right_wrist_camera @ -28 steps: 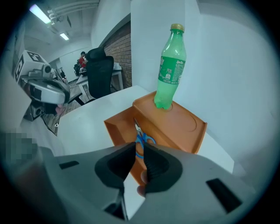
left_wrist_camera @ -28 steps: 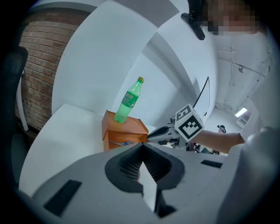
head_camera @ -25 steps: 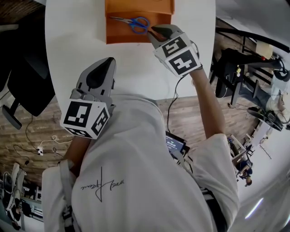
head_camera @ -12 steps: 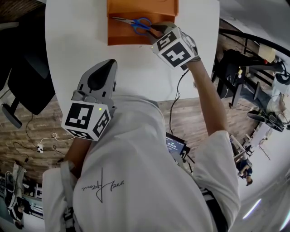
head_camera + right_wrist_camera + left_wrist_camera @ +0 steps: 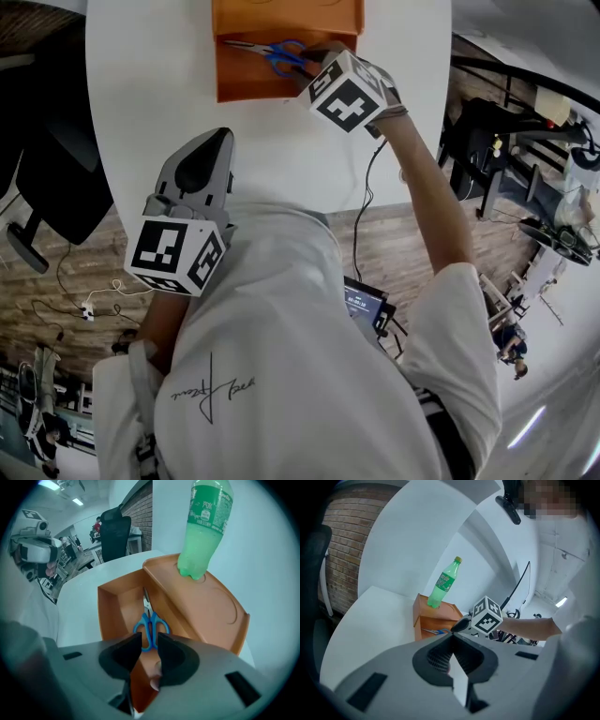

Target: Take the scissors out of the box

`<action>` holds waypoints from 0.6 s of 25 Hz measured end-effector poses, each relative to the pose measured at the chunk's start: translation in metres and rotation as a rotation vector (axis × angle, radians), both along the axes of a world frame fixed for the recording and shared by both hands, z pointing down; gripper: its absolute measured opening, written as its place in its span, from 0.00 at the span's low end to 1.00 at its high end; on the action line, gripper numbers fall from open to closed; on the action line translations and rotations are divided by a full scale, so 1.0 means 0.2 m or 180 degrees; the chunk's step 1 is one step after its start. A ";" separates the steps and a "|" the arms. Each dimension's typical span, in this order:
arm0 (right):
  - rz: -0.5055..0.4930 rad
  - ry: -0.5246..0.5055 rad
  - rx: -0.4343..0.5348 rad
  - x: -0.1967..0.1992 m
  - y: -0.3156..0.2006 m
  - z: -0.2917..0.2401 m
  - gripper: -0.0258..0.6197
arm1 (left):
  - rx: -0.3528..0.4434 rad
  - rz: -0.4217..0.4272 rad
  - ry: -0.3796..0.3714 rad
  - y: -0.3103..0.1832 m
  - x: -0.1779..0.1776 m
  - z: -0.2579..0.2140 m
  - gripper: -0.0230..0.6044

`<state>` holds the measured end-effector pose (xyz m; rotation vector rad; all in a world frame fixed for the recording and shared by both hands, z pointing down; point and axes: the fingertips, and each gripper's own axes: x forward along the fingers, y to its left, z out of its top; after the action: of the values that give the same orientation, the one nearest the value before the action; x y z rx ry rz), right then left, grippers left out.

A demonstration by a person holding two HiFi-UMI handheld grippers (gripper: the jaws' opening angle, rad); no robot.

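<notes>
White table (image 5: 141,94), orange box (image 5: 246,82) on it. Over the last second the right gripper (image 5: 149,641) dipped lower into the box mouth. Its jaws are opening, nothing pinched yet, so the grab looks close. Left gripper (image 5: 451,643) parked well behind, jaws together, empty. Scissors (image 5: 150,626) flat inside the box, just ahead of the right jaws. Blue handles nearest, blades pointing away, long axis along the gripper's reach.

The scissors (image 5: 278,53), blue-handled with closed metal blades, lie flat in the open front compartment of the orange box (image 5: 246,84), which sits at 12 o'clock in the head view, handles toward 3 o'clock, tips toward 9 o'clock.
</notes>
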<state>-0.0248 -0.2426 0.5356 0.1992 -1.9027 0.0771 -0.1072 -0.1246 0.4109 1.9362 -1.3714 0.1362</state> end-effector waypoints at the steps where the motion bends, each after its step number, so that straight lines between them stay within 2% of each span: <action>1: -0.0022 0.0019 -0.0009 0.00 0.00 0.01 0.22 | -0.0006 0.0003 -0.0004 0.00 0.00 0.00 0.05; 4: -0.0109 0.0091 -0.0044 -0.02 0.00 0.04 0.26 | -0.0010 0.0009 -0.0015 0.00 0.00 0.01 0.05; 12: -0.0052 0.0132 -0.0119 -0.04 0.00 0.09 0.26 | -0.0023 0.0005 -0.0007 -0.01 -0.01 0.02 0.05; 15: -0.0110 0.0154 -0.0127 -0.07 0.00 0.11 0.26 | -0.0028 -0.0011 -0.0070 -0.02 -0.03 0.02 0.05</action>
<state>-0.0385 -0.2420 0.5578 0.1401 -1.8543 0.0861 -0.1128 -0.1284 0.4147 1.9303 -1.3862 0.1622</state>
